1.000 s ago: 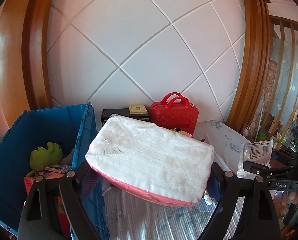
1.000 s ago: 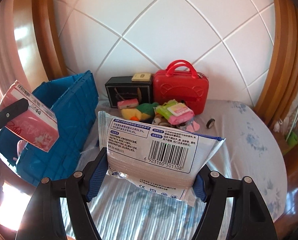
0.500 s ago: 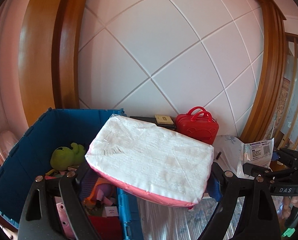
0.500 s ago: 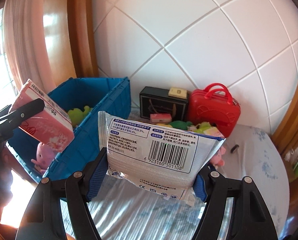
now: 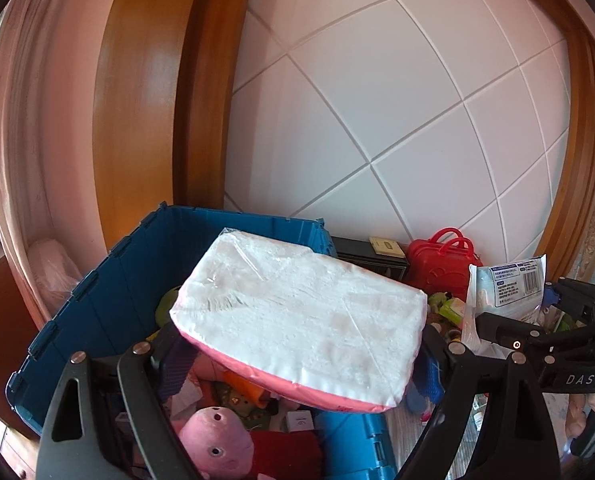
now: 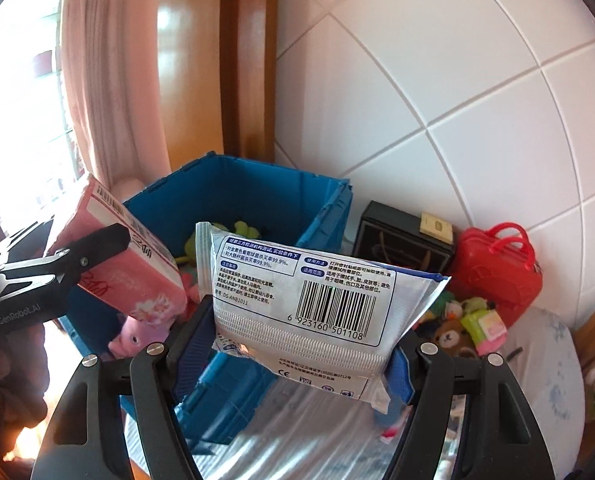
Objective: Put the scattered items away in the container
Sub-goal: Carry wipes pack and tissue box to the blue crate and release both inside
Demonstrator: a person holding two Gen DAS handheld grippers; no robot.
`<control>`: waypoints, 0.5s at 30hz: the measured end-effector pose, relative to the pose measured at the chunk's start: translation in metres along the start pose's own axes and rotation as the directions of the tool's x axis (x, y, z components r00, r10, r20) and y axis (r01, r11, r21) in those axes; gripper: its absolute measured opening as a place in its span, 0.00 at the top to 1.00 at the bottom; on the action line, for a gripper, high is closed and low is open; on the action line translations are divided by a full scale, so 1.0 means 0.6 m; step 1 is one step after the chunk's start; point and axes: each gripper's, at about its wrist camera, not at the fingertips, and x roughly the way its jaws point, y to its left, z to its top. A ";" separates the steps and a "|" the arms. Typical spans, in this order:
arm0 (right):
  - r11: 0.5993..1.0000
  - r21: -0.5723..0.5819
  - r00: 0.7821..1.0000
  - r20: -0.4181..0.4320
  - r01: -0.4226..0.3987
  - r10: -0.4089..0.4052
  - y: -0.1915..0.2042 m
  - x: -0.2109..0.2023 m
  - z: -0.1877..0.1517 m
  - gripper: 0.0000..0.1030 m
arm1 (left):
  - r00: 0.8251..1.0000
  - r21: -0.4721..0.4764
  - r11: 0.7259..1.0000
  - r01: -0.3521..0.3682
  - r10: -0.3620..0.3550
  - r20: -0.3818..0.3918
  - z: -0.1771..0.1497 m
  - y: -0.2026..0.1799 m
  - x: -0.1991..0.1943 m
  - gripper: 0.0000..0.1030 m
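Note:
My left gripper (image 5: 297,354) is shut on a pink-and-white tissue pack (image 5: 297,312) and holds it in the air above the open blue crate (image 5: 97,280). The pack also shows in the right wrist view (image 6: 133,276), over the crate (image 6: 257,196). My right gripper (image 6: 303,346) is shut on a white wet-wipes pack (image 6: 317,300) with a barcode, held just right of the crate above the table; it also shows in the left wrist view (image 5: 509,292). The crate holds a pink pig plush (image 5: 217,448), a green plush (image 6: 241,232) and other small items.
A red toy suitcase (image 6: 501,268) and a black box (image 6: 401,240) stand against the tiled wall. A pile of small toys and packets (image 6: 469,320) lies in front of them on the cloth-covered table (image 6: 545,368). A pink curtain (image 6: 109,80) hangs left.
Both grippers have swung left with their packs. The tissue pack has gone from beside the crate to above its inside. The wipes pack has come close to the crate's right wall.

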 end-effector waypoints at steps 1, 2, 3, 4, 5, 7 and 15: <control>1.000 -0.006 1.000 -0.001 -0.003 0.003 0.008 0.007 0.007 0.29 | 1.000 -0.007 1.000 -0.007 0.007 -0.002 0.000 0.010 0.001 0.14; 1.000 -0.017 1.000 -0.001 -0.008 0.008 0.019 0.016 0.012 0.29 | 1.000 -0.013 1.000 -0.014 0.014 -0.004 0.000 0.021 0.003 0.14; 1.000 -0.023 1.000 -0.004 -0.010 0.010 0.027 0.023 0.016 0.29 | 1.000 -0.018 1.000 -0.020 0.020 -0.006 -0.001 0.029 0.006 0.14; 1.000 -0.025 1.000 -0.006 -0.015 0.014 0.031 0.029 0.020 0.29 | 1.000 -0.023 0.999 -0.023 0.023 -0.010 -0.001 0.038 0.009 0.14; 0.999 -0.028 1.000 -0.008 -0.020 0.020 0.040 0.036 0.024 0.29 | 1.000 -0.029 0.999 -0.026 0.026 -0.014 -0.002 0.047 0.011 0.14; 0.999 -0.036 1.000 -0.013 -0.029 0.028 0.055 0.048 0.030 0.29 | 0.999 -0.039 0.999 -0.034 0.033 -0.017 -0.003 0.063 0.014 0.14; 0.996 -0.056 0.997 -0.029 -0.071 0.069 0.109 0.086 0.053 0.29 | 0.998 -0.073 0.995 -0.068 0.067 -0.010 0.008 0.121 0.020 0.14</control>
